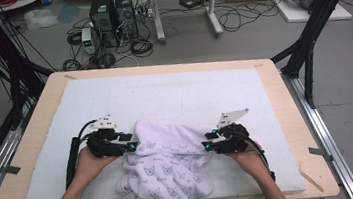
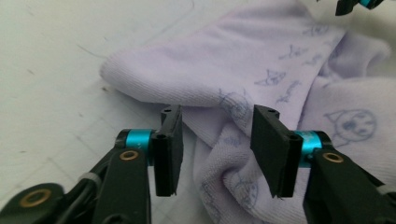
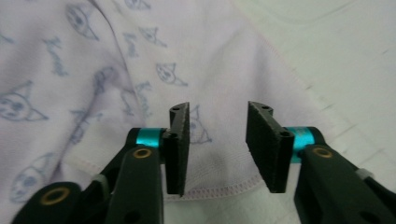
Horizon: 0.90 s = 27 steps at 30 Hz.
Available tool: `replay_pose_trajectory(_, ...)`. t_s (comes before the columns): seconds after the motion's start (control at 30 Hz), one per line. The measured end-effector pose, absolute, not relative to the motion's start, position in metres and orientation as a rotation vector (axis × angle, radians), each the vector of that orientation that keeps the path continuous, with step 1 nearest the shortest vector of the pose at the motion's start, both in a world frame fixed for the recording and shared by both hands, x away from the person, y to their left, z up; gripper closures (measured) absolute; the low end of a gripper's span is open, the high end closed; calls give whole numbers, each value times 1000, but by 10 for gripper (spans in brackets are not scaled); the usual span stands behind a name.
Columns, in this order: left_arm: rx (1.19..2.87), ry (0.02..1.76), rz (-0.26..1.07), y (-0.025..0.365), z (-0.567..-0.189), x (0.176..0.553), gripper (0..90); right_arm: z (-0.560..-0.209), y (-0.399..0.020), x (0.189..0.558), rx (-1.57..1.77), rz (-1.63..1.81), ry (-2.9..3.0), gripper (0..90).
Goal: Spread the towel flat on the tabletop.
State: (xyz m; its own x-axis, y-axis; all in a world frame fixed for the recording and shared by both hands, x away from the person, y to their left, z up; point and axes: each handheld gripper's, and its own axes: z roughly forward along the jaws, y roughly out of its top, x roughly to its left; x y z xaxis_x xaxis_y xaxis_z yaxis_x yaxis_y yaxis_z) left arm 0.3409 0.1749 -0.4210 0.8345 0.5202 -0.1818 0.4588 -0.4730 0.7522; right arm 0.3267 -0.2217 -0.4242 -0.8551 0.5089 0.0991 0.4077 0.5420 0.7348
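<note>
A lilac garment [image 1: 165,168] with a printed cat-face pattern lies bunched at the near edge of the table [image 1: 34,146], its lower part hanging just over that edge. It rests on a pale foam mat [image 1: 164,93] that covers most of the tabletop.

The left gripper [image 1: 130,141] sits at the garment's left side, the right gripper [image 1: 209,145] at its right, a placing that suits working the cloth from both ends at once. Both sets of fingers stand apart and press on nothing. In the left gripper view a fold of cloth [image 2: 219,154] lies between the fingers [image 2: 168,149] but untouched; in the right gripper view the stitched hem [image 3: 219,189] lies under the gap (fabric slack, no pull on it).

Small script sits among the printed faces, too blurred to read.
</note>
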Motion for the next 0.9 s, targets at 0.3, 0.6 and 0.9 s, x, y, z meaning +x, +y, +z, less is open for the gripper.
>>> replay_pose_trajectory(0.3, 2213, 677, 128, 166, -425, 339, 846, -438, -212, 331, 767, 1088, 2706, 865)
replay_pose_trajectory(0.6, 2048, 722, 285, 199, -386, 328, 845, -434, -212, 327, 725, 1055, 2692, 878)
replay_pose_trajectory(0.9, 2124, 757, 193, 198, -414, 334, 665, -429, -235, 317, 751, 1097, 2670, 848)
